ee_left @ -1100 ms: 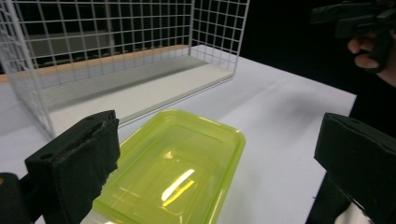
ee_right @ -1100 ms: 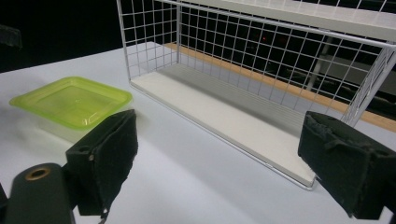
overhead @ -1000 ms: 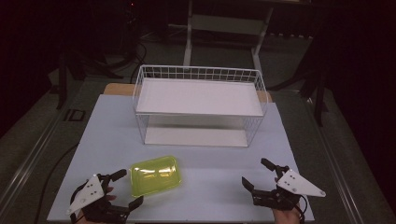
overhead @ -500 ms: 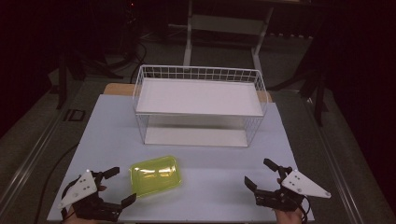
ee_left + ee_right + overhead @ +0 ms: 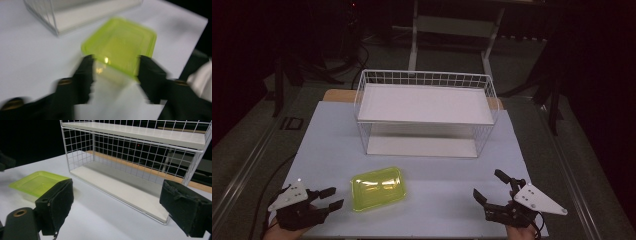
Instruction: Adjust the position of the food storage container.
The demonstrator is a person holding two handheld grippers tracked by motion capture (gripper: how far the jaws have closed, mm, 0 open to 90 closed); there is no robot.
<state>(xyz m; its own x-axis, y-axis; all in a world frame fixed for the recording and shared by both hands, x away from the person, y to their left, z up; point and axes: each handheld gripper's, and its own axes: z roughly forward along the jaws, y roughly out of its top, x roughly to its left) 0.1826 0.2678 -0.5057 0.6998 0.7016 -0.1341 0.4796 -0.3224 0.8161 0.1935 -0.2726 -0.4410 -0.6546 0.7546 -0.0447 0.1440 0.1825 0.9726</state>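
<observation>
**Both claws spread at the near edge, lime box between them**

From above I see my left gripper [image 5: 324,199] low at the near-left corner of the white table [image 5: 332,130], jaws wide and empty, just beside a translucent lime-green container [image 5: 377,188] with rounded corners and a glossy top. In the left gripper view it is blurred, lying beyond the jaw tips. My right gripper [image 5: 491,188] sits near the right front edge, its jaws wide with nothing between its rough black pads [image 5: 56,206]. Bare tabletop separates the two. Farther back stands a white wire-grid rack [image 5: 424,115] with two flat shelves, well apart from the container.
</observation>
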